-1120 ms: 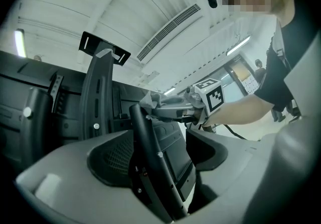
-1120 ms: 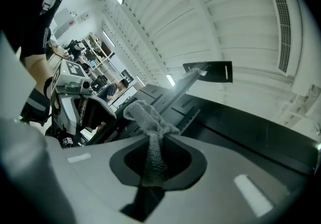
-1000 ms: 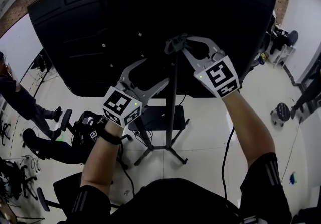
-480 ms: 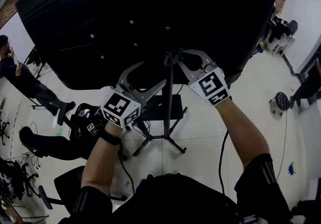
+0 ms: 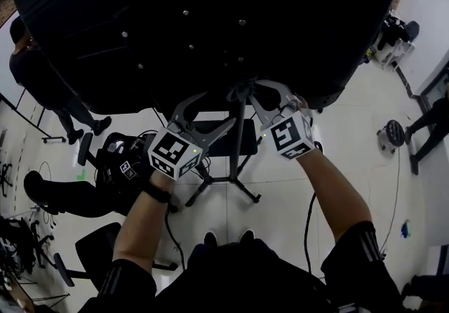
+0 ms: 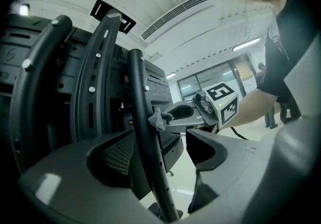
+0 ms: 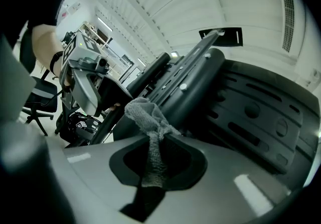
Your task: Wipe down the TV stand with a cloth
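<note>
We hold a small grey terry cloth (image 7: 148,117) on the black metal TV stand pole (image 5: 239,140), just under the big black TV back panel (image 5: 210,17).
The right gripper (image 5: 245,91) is clenched on the cloth, with the bunched end sticking out past its jaws and pressed against the pole high up by the mount. The left gripper (image 5: 212,111) is released and grasps nothing. Its jaws are spread, and the pole runs through the gap in the left gripper view; we cannot tell whether they touch it. The left gripper sits lower than the right one, just beside the pole. The stand's black shelf (image 5: 214,149) and splayed legs rest on the pale tiled floor (image 5: 280,185) below.
</note>
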A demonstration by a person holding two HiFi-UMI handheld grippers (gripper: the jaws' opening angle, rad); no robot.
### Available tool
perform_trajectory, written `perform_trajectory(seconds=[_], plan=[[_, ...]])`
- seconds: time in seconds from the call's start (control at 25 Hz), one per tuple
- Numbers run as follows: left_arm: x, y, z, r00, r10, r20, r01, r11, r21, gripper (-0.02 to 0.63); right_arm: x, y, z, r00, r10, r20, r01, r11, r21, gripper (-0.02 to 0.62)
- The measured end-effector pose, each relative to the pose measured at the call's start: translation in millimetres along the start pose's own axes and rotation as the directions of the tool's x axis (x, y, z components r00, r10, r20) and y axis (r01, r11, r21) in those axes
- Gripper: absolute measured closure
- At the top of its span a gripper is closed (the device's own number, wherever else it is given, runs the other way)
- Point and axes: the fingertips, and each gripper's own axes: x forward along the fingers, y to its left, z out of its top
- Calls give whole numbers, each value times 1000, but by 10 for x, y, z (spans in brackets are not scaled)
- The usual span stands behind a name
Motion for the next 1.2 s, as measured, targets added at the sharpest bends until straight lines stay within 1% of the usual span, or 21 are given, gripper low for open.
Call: perform_trajectory(seconds=[0.2, 0.44, 0.76, 0.88, 1.2], plan=[[-39, -67, -264, 999, -22, -31, 21, 999, -37, 253, -7, 321, -253, 998, 29, -61, -28, 999, 16, 552], [-9, -67, -696, 997, -39, -71, 33, 996, -83, 252, 73, 658, -568, 992, 73, -99, -68, 996, 54, 552], [-132, -204, -1444, 988, -62, -145, 35, 983, -179, 247, 165, 1284, -1069, 973, 162, -161, -140, 981, 137, 552], [-127, -211, -1749, 982, -65, -175, 28, 979, -204, 245, 213, 1468, -1267, 965, 192, -176, -165, 973, 158, 552], [-69, -270, -2400, 973, -74, -219, 17, 967, -252, 245, 305, 1922, -1750, 941, 261, -213, -218, 954, 206, 554]])
